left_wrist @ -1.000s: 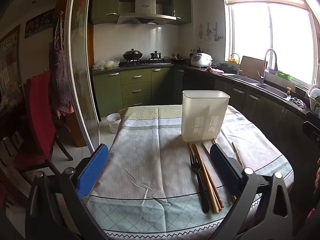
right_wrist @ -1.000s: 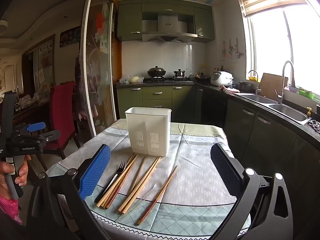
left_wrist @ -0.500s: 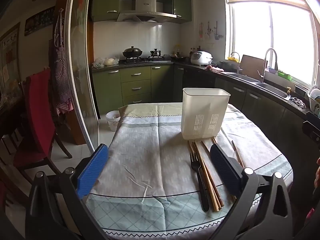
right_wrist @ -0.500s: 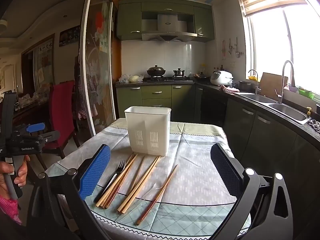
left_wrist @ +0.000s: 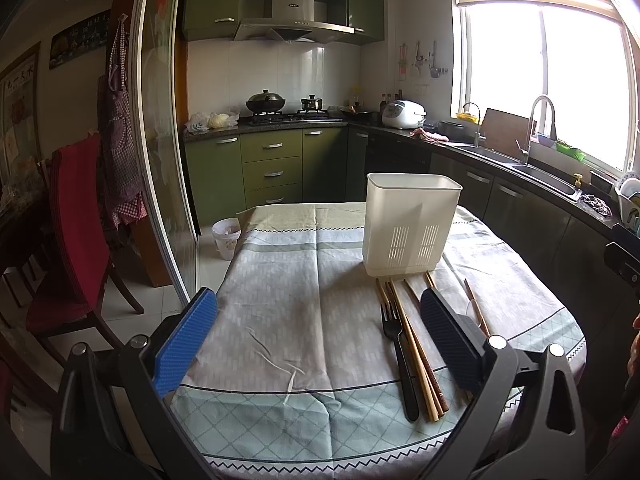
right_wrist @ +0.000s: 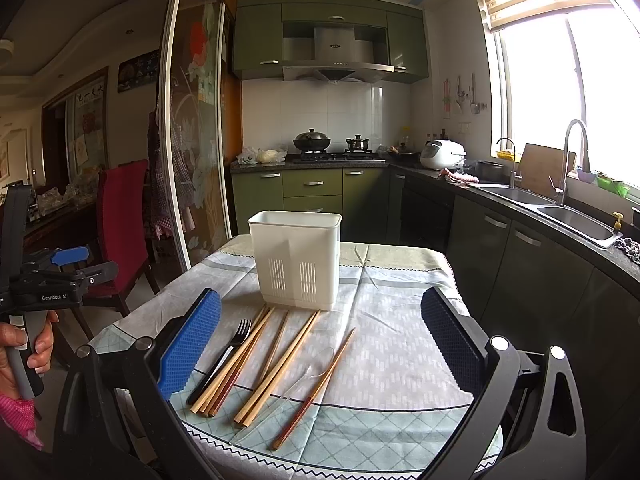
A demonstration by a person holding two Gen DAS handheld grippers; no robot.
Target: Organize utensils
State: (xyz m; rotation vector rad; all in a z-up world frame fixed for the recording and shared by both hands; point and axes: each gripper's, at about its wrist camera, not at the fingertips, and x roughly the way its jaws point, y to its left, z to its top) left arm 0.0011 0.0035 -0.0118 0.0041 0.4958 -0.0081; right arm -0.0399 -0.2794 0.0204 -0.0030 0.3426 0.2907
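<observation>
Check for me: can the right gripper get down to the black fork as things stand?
Probably yes. The right gripper is open above the table, and the black fork lies uncovered left of the chopsticks, though pressed against them, so it may catch one.

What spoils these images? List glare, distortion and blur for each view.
Left wrist view: the window is blown out white, the sliding door frame bows from fisheye distortion, and the fork stays sharp. Right wrist view: the window glares, corners are dark, and the white holder and chopsticks are in focus.
</observation>
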